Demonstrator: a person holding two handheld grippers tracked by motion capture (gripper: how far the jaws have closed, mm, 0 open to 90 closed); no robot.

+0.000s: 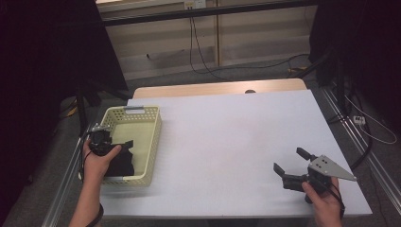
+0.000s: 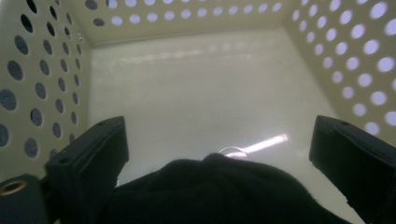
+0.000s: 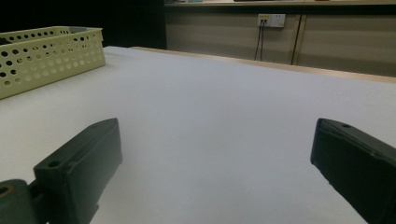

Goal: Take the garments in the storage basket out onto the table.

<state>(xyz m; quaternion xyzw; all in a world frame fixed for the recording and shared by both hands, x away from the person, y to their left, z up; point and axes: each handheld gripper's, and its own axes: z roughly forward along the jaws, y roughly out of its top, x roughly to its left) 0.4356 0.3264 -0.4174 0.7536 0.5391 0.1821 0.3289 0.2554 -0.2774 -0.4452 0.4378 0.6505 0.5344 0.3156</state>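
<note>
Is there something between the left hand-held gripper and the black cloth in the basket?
Nothing visible. The left hand-held gripper is open inside the cream basket, its jaws wide on either side of the black cloth, which lies on the basket floor directly below.

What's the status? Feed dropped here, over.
Left gripper open, inside cream basket. Black cloth lies between its jaws, ungripped. Right gripper open, idle over white table. Nothing in the way.
</note>
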